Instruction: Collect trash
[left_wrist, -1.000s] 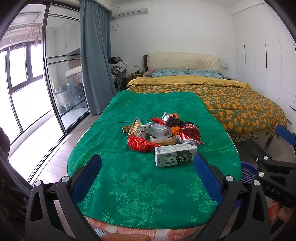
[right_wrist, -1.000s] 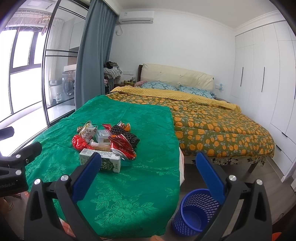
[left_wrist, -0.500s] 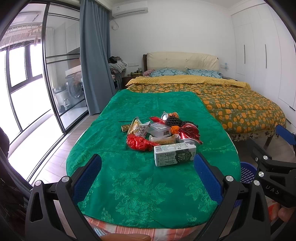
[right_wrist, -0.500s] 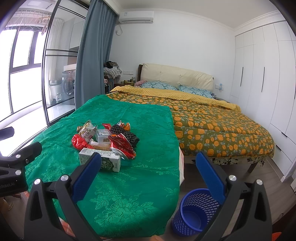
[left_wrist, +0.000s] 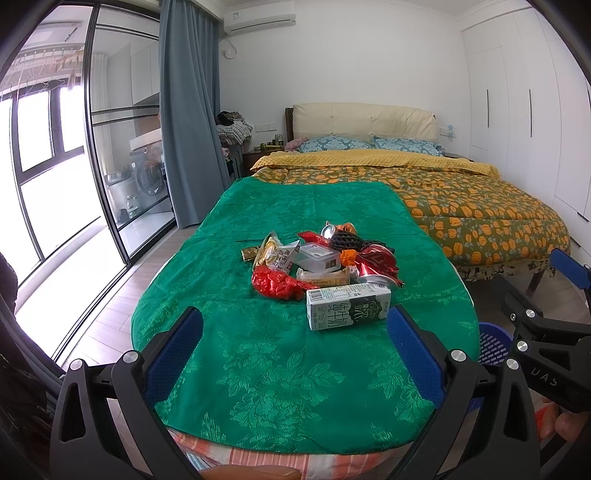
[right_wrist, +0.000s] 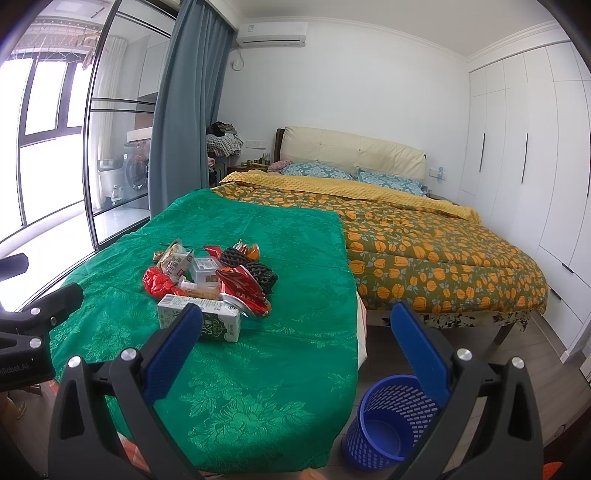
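Beyond the spread left gripper (left_wrist: 293, 343) fingers (left_wrist: 177, 354), milk carton (left_wrist: 348, 308), untouched

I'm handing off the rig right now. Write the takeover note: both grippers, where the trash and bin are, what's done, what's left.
Left gripper: open, empty, short of the pile.
Right gripper: open, empty, to the pile's right.
Trash pile sits mid green tablecloth; milk carton lies nearest.
Blue bin stands on the floor right of the table; the part of its floor in view is bare.
Done: nothing collected.
Left: every piece; probably start with the carton.
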